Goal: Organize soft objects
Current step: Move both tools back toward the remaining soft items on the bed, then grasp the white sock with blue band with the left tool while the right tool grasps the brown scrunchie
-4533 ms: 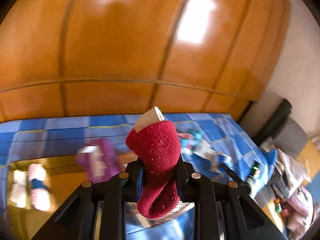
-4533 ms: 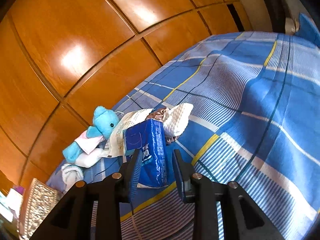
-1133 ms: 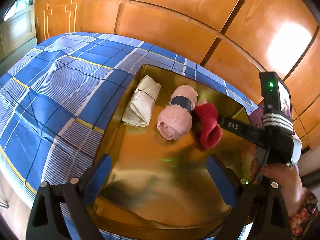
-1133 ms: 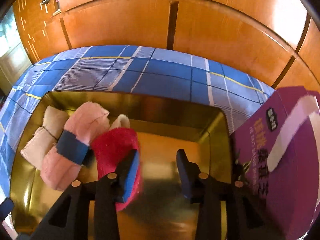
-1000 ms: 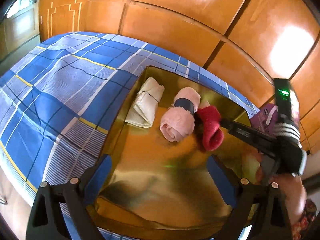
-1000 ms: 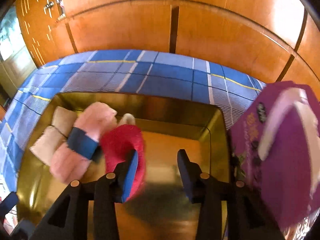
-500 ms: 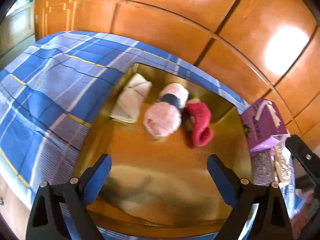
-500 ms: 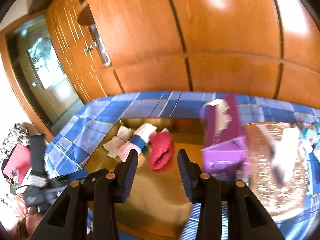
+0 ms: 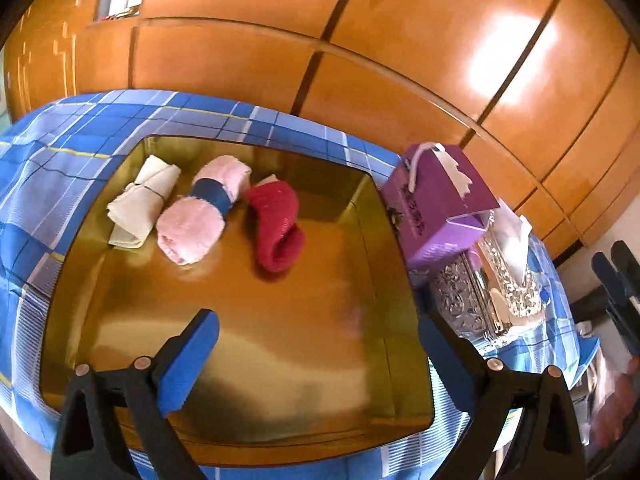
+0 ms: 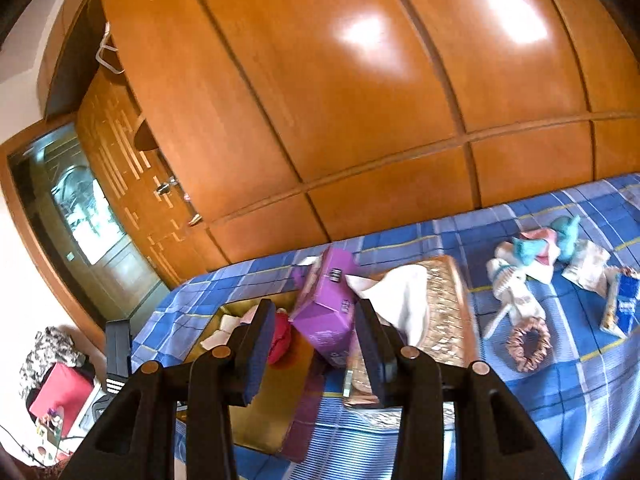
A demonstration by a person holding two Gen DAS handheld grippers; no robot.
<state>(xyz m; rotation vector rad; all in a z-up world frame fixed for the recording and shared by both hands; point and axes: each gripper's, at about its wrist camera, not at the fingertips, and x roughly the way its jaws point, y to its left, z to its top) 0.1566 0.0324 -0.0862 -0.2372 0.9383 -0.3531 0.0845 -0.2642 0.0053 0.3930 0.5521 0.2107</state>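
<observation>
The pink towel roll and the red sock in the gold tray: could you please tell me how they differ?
The pink towel roll is pale, thick and bound by a dark blue band; the red sock is deep red, unbanded and bent, its open cuff facing the camera. The roll lies between the cream cloth and the sock. Both are soft, fuzzy and rest in the gold tray.

Home bedroom: checked bedspread (image 9: 60,184), wooden wardrobe (image 9: 360,40)
</observation>
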